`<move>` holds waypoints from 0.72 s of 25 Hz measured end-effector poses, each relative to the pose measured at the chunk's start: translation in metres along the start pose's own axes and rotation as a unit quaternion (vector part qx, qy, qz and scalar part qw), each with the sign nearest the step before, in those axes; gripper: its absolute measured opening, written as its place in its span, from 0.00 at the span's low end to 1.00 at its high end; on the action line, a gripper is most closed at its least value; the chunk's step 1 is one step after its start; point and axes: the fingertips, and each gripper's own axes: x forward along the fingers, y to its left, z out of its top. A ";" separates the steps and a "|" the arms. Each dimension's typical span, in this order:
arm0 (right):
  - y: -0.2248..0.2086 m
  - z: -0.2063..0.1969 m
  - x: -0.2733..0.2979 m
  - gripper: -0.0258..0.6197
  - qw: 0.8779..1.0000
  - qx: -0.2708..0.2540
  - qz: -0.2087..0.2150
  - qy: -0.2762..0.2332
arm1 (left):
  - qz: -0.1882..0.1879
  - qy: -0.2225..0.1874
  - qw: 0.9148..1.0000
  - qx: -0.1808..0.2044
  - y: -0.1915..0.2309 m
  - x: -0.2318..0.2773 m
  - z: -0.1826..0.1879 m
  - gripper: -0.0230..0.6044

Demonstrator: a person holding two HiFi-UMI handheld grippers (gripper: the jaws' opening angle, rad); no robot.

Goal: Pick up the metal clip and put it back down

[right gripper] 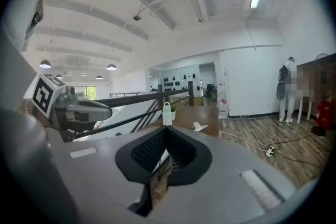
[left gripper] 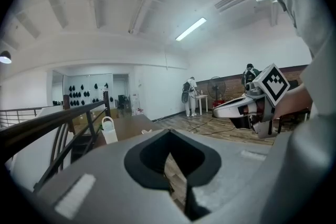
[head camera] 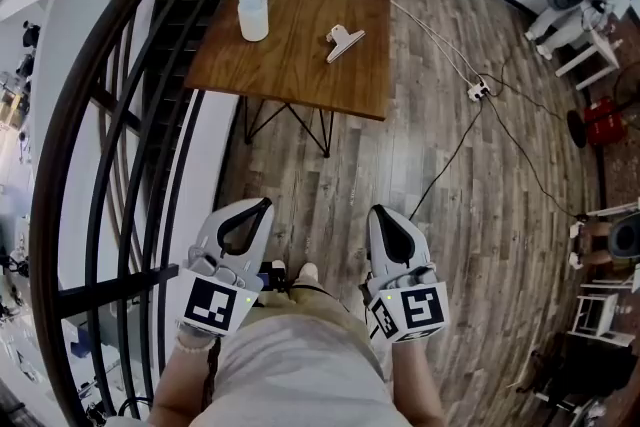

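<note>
The metal clip [head camera: 343, 41] lies on the wooden table [head camera: 300, 65], right of a white watering can [head camera: 253, 10], and nothing touches it. It shows small and far off in the right gripper view [right gripper: 199, 126]. Both grippers hang low by the person's waist, well short of the table, over the plank floor. The left gripper [head camera: 266, 203] has its jaw tips meeting and holds nothing; its own view [left gripper: 169, 131] shows the same. The right gripper [head camera: 379, 210] is shut and empty too, its tips together in its own view [right gripper: 167, 128].
A dark curved stair railing [head camera: 120, 115] runs along the left beside the table. A power strip [head camera: 478, 91] with cables lies on the floor to the right. White stools [head camera: 590, 50] and a red object [head camera: 603, 120] stand at the far right.
</note>
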 end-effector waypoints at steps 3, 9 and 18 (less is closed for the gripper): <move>-0.002 0.001 0.001 0.06 1.000 0.004 0.001 -0.001 | -0.001 0.001 1.000 0.000 0.000 0.003 0.001 0.04; -0.005 -0.002 0.000 0.06 1.000 0.010 0.006 -0.002 | -0.004 -0.001 1.000 0.002 -0.003 0.008 0.002 0.04; -0.011 0.001 -0.003 0.13 1.000 0.009 0.023 -0.011 | -0.018 -0.002 1.000 0.000 -0.020 0.019 0.007 0.20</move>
